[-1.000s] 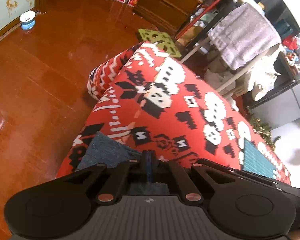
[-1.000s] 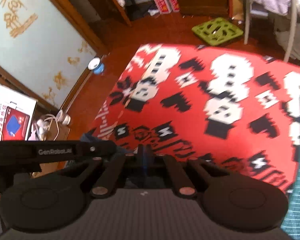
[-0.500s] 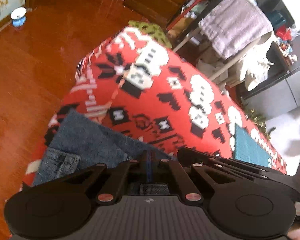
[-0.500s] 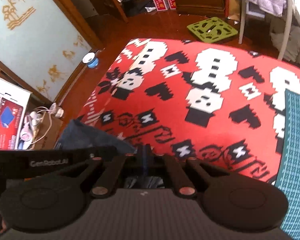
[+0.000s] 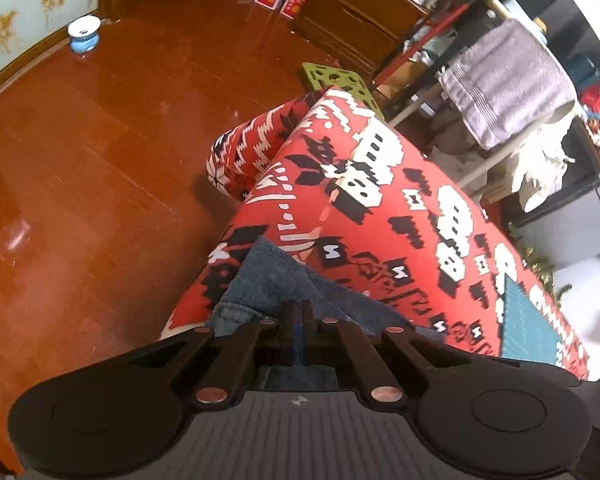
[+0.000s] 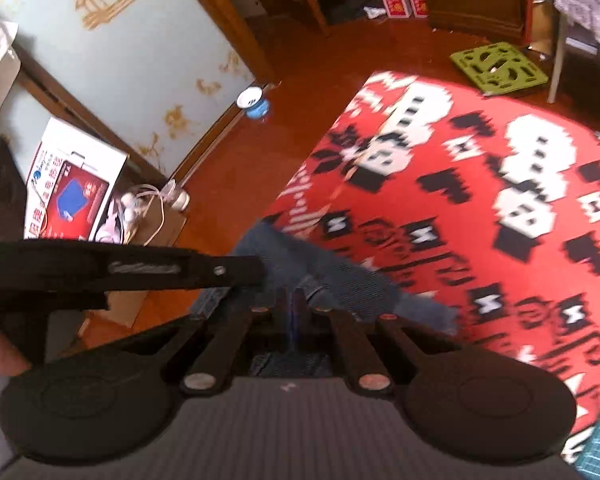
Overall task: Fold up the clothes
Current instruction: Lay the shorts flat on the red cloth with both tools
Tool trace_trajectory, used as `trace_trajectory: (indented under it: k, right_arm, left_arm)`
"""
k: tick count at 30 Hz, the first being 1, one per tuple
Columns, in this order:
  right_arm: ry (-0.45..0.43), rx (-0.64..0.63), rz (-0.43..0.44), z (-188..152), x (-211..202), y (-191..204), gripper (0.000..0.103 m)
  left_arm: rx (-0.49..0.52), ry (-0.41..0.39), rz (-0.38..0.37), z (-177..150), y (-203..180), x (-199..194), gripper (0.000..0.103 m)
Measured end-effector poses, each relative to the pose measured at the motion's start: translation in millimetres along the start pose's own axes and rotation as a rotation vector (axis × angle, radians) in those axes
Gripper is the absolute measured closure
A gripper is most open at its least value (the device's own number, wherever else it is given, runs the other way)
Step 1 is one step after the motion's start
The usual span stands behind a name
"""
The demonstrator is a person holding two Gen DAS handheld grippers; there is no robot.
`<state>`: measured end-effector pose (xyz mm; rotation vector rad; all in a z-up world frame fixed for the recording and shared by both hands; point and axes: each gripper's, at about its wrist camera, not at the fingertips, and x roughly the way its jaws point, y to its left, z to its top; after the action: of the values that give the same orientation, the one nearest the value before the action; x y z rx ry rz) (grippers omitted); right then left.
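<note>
A blue denim garment (image 5: 272, 280) lies on the near left corner of a table covered by a red, black and white patterned cloth (image 5: 412, 208). My left gripper (image 5: 298, 312) is shut on the denim's near edge. In the right wrist view the same denim (image 6: 324, 276) lies on the cloth (image 6: 500, 200), and my right gripper (image 6: 292, 304) is shut on its near edge. The left gripper's black body (image 6: 120, 272) crosses the left of that view. Most of the garment is hidden under the grippers.
A teal cutting mat (image 5: 528, 328) lies on the table's right side. The wooden floor (image 5: 100, 160) drops off to the left. A green stool (image 5: 336, 80), a drying rack with a grey towel (image 5: 504, 80), a blue-white bowl (image 5: 84, 34) and a wooden cabinet stand beyond.
Both grippers, still shut on the denim, have swung their view: half a second ago more denim lay spread ahead; now less shows and the table corner sits further right.
</note>
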<state>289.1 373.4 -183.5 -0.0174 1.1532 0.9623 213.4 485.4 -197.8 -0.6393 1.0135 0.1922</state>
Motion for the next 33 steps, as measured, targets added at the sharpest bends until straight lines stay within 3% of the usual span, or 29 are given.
trace_trajectory:
  k: [9,15,18,25,33]
  right_arm:
    - [-0.006,0.032,-0.004,2,18,-9,0.103]
    - [-0.043,0.05,-0.018,-1,-9,-13,0.1]
    - [-0.049,0.043,-0.023,-9,-27,-13,0.1]
    - [-0.003,-0.01,-0.039,-40,-37,-1,0.1]
    - [0.021,-0.054,-0.086,-64,-34,5,0.1]
  left_arm:
    - [0.01,-0.006,-0.044,15,5,14,0.102]
    - [0.013,0.004,-0.061,27,6,13,0.103]
    - [0.05,-0.004,-0.076,23,-1,-7,0.103]
    - [0.066,0.01,-0.067,-29,1,-46,0.103]
    - [0.08,0.046,0.004,-82,8,-47,0.103]
